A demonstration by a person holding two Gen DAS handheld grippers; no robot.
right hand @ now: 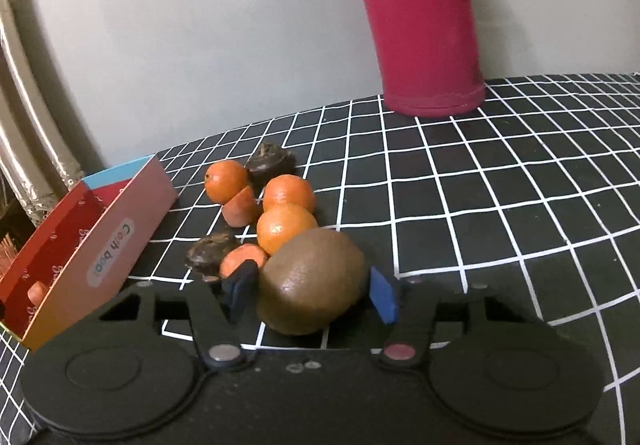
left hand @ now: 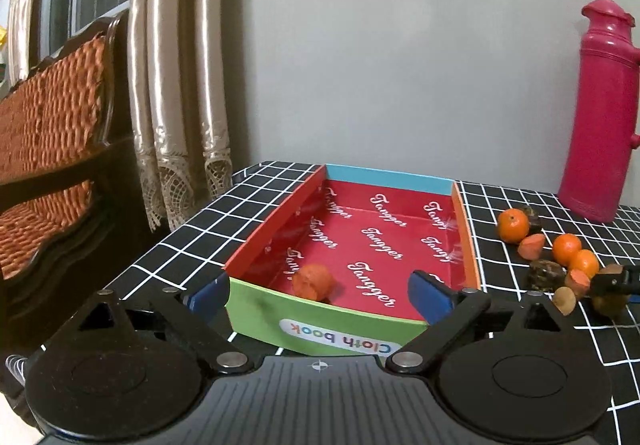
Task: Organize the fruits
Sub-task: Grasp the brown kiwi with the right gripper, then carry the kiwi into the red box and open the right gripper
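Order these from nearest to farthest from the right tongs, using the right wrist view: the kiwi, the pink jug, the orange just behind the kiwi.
1. Kiwi: between the fingers of the right tongs.
2. Orange: just behind the kiwi, slightly left.
3. Pink jug: far back by the wall, to the right.

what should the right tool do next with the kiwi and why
Probably close on the kiwi and lift it. It sits on the table between the right tool fingers, which look apart from its sides. The box holds just one orange piece, while the left tool waits open at its near wall.
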